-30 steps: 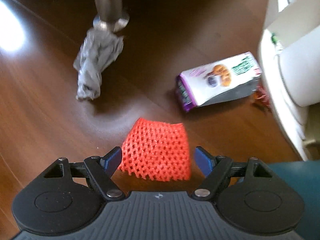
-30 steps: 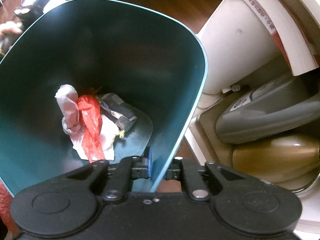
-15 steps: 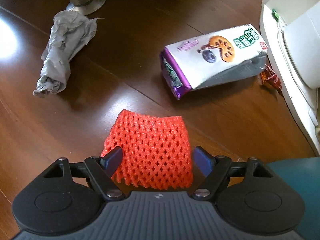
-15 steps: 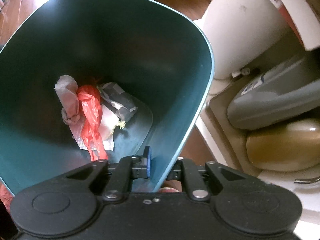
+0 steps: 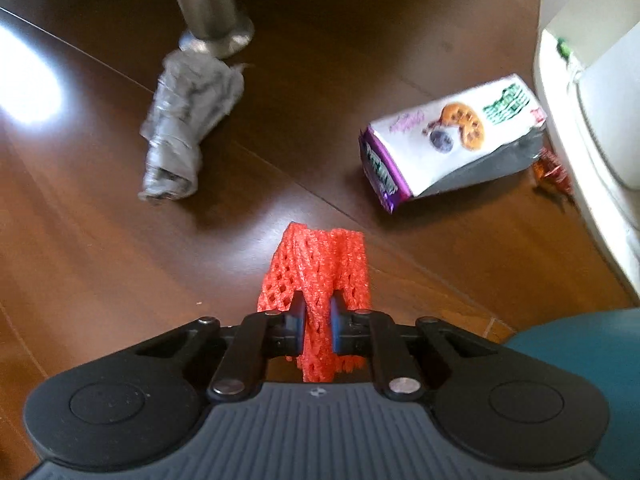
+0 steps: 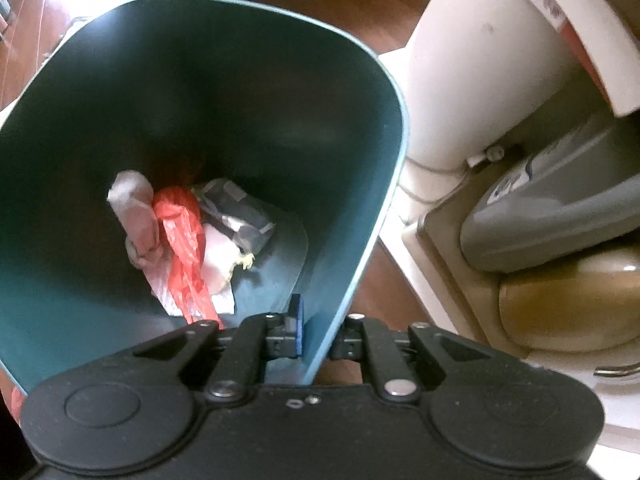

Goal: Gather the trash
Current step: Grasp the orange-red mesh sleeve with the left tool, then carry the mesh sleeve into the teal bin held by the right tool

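My left gripper [image 5: 317, 330] is shut on an orange foam net sleeve [image 5: 320, 276], bunched between the blue pads and lifted a little off the brown wood floor. A crumpled grey wrapper [image 5: 186, 128] lies at the far left and a white and purple cookie bag [image 5: 448, 140] at the far right. My right gripper [image 6: 320, 338] is shut on the near rim of a teal trash bin [image 6: 372, 216]. Inside the bin lie red plastic [image 6: 184, 240], pale paper and a grey wrapper.
A metal furniture leg [image 5: 208, 4] stands behind the grey wrapper. A small orange wrapper [image 5: 550, 172] lies by a white appliance [image 5: 592, 120] at the right. The teal bin edge [image 5: 580, 336] shows low right. White and grey appliances [image 6: 540, 208] sit right of the bin.
My left gripper has closed on the orange net sleeve, squeezing it narrow, and raised it. The right gripper keeps its hold on the bin rim, with the view shifted slightly.
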A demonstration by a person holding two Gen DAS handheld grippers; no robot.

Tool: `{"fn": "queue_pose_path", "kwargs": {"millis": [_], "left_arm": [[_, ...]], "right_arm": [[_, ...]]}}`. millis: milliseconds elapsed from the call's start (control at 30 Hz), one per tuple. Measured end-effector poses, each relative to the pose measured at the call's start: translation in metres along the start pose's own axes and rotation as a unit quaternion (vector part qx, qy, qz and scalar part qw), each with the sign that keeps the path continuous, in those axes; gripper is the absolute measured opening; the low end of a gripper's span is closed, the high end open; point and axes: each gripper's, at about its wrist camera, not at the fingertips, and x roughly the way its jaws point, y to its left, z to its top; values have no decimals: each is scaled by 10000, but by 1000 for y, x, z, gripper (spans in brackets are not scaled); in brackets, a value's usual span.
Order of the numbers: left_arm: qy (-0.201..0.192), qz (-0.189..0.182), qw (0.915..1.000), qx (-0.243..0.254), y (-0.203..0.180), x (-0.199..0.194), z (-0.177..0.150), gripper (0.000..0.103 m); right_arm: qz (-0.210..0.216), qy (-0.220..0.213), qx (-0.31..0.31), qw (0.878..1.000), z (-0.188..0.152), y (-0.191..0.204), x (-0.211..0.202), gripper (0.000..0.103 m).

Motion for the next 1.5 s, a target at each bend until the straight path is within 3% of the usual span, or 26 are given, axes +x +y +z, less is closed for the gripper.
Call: {"fn": "queue_pose_path", "kwargs": {"millis": [200, 333, 500, 700, 800, 1033, 1300, 1500], "left_arm": [[-418, -195, 9984, 341, -1, -82, -7, 11], [-991, -325, 9917, 751, 1, -160, -19, 11], [-1582, -497, 9793, 1157, -4, -246, -36, 11], [-2037, -947, 9540, 1984, -44, -306, -66, 11], [-1996, -1046, 9472, 2281, -67, -303, -74, 11], [-1342, -1219, 9554, 2331, -101, -266, -71, 11], [-980, -1331, 9641, 2079, -117, -231, -66, 11], [-639, -1117, 9699, 2067, -123, -202, -64, 12]], "right_arm": [[-166, -182, -239, 9994, 10, 12, -9, 8], [-234, -225, -208, 9993, 13, 10, -10, 7], [-348, -350, -362, 9981, 19, 20, -15, 7], [-495, -474, -696, 9952, 26, 34, -19, 7], [-507, -567, -749, 9943, 24, 39, -22, 7], [-395, -750, -940, 9920, 19, 41, -26, 8], [-220, -824, -1045, 9909, 17, 39, -25, 8], [-241, -856, -1115, 9898, 18, 34, -20, 6]]}}
